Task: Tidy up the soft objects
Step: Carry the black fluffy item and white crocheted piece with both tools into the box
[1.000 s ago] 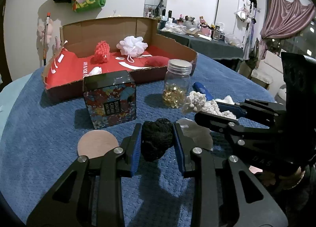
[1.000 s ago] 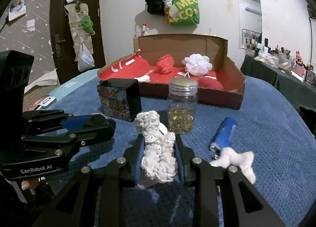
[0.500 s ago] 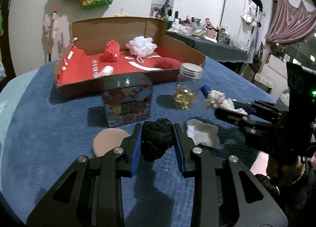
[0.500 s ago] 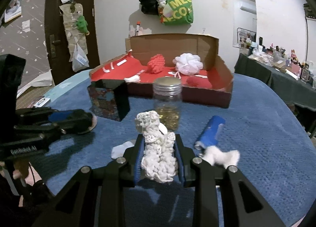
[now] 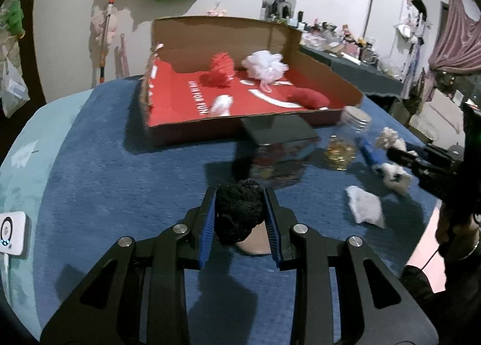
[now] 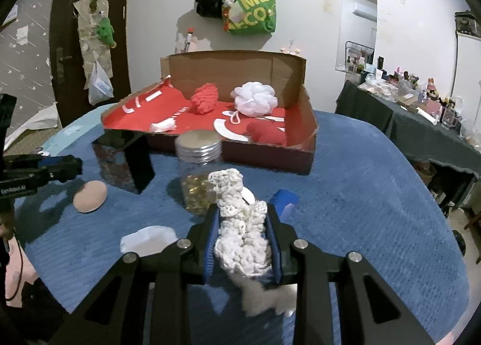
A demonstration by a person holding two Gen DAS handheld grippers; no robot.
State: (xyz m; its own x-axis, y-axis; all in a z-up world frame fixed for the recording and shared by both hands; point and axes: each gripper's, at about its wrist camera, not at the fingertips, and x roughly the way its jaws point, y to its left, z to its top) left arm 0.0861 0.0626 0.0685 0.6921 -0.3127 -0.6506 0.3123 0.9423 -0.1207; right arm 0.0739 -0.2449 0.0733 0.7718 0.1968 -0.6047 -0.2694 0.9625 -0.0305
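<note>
Left gripper (image 5: pixel 240 209) pinches a black knitted yarn ball (image 5: pixel 239 209) above the blue cloth-covered table (image 5: pixel 120 179), right gripper (image 6: pixel 243 233) clamps a white crocheted lump (image 6: pixel 240 224), both near of the far red-lined cardboard box (image 6: pixel 300 161).

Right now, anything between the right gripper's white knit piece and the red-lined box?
Yes. The glass jar stands directly ahead of the right gripper, which is shut on the white knit piece, between it and the cardboard box. The dark cube sits further left. The box's near wall also needs clearing.
</note>
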